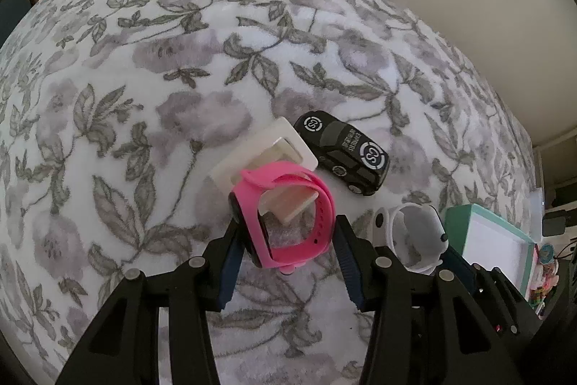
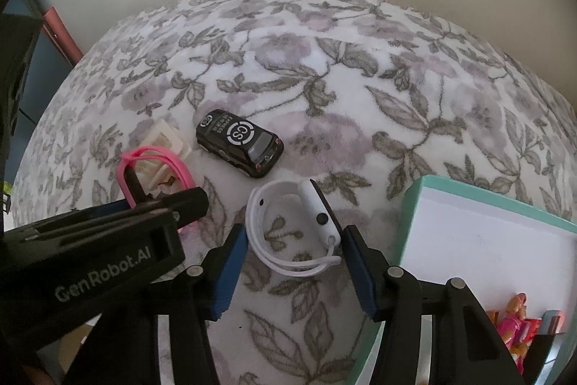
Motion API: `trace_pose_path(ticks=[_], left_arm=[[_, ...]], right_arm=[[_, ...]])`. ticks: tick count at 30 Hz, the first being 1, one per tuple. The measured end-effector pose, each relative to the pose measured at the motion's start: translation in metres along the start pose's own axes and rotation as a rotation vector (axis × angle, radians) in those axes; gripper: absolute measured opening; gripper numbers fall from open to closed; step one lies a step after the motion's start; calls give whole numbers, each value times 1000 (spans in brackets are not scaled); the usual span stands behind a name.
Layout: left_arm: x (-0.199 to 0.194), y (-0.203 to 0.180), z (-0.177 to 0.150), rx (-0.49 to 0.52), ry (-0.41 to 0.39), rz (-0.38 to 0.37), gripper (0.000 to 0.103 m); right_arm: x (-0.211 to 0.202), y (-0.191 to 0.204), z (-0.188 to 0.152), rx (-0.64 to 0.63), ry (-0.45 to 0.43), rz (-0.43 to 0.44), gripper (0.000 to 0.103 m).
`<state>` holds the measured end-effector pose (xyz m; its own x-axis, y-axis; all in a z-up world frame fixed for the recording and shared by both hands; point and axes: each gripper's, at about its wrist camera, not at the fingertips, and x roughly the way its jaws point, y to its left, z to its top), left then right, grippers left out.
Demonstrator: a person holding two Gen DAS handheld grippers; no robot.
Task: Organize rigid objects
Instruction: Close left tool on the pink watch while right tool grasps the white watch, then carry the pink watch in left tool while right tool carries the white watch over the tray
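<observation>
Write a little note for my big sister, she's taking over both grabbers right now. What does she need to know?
Left tool: open, its fingers on either side of the pink watch, not clamped yet.
Right tool: open, around the white watch, also not gripped.
Both watches, the black toy car and the white frame piece lie on the flowered blanket. The pink watch rests partly on the frame piece.
The teal box sits to the right and already holds some small colourful toys.
Left to do: close on the watches and move them, the car and the frame piece, probably into the box.
</observation>
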<state>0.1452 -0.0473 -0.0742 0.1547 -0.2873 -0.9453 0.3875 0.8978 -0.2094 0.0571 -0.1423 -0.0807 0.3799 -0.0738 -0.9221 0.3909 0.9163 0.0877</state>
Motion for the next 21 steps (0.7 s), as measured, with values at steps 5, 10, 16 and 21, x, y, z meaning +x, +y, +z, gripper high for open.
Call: trace_pose_path(ticks=[5, 10, 16, 21], left_arm=[[-11, -2, 0, -3, -15, -7, 50], [-31, -8, 0, 7, -54, -13, 50], [-52, -16, -1, 22, -97, -24, 50], [-68, -29, -3, 42, -133, -28, 50]], right_arm=[[-12, -5, 3, 16, -22, 13, 57], [-28, -11, 5, 45, -49, 27, 57], [-51, -20, 8, 65, -91, 35, 57], [-69, -32, 7, 96, -115, 39, 57]])
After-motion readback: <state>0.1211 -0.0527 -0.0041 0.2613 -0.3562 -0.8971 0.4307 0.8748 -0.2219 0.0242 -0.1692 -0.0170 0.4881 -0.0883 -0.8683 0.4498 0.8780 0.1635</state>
